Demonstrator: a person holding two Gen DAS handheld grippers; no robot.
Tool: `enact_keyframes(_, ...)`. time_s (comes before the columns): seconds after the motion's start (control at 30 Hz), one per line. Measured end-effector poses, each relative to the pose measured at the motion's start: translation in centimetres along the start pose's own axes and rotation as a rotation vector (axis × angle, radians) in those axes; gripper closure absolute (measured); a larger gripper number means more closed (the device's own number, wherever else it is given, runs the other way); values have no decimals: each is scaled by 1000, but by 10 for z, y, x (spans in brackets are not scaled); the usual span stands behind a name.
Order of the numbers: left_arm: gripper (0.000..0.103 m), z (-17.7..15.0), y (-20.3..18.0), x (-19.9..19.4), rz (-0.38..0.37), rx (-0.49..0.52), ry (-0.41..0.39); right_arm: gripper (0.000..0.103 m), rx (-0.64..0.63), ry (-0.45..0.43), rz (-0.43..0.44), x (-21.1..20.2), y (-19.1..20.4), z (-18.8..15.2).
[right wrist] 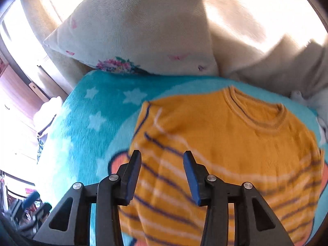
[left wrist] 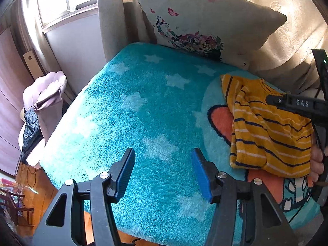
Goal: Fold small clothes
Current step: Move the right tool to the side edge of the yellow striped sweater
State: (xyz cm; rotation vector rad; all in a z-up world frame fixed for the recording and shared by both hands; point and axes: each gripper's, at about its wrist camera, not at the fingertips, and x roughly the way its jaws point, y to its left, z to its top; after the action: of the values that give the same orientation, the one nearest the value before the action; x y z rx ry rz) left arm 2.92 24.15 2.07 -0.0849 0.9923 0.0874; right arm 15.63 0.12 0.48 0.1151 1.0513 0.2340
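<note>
A small yellow sweater point(right wrist: 235, 149) with navy and white stripes lies on a turquoise star-patterned blanket point(right wrist: 88, 123), collar toward the pillow. Its left side is folded over the body. My right gripper point(right wrist: 162, 176) is open and empty, hovering just above the sweater's folded left part. In the left wrist view the sweater point(left wrist: 270, 127) lies at the right, with the right gripper's black body over its far edge. My left gripper point(left wrist: 163, 174) is open and empty above the bare blanket point(left wrist: 133, 112), to the left of the sweater.
A white pillow point(left wrist: 201, 20) with butterflies and flowers leans at the head of the bed, against beige curtains point(left wrist: 297, 30). The bed's left edge drops to a wooden floor point(left wrist: 30, 182). A pink chair point(left wrist: 47, 100) with a dark bag stands beside the bed.
</note>
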Motion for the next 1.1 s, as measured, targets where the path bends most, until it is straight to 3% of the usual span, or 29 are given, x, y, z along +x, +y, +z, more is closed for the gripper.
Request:
enact_keyframes(0.23,45,2,-27,-7,2,41,-19,57,30,1,-4,-17,-19,-31)
enact_keyframes(1.1,43,-38,-121,-41,4,16,-28,51,14,11,-14,-80,-107,-74)
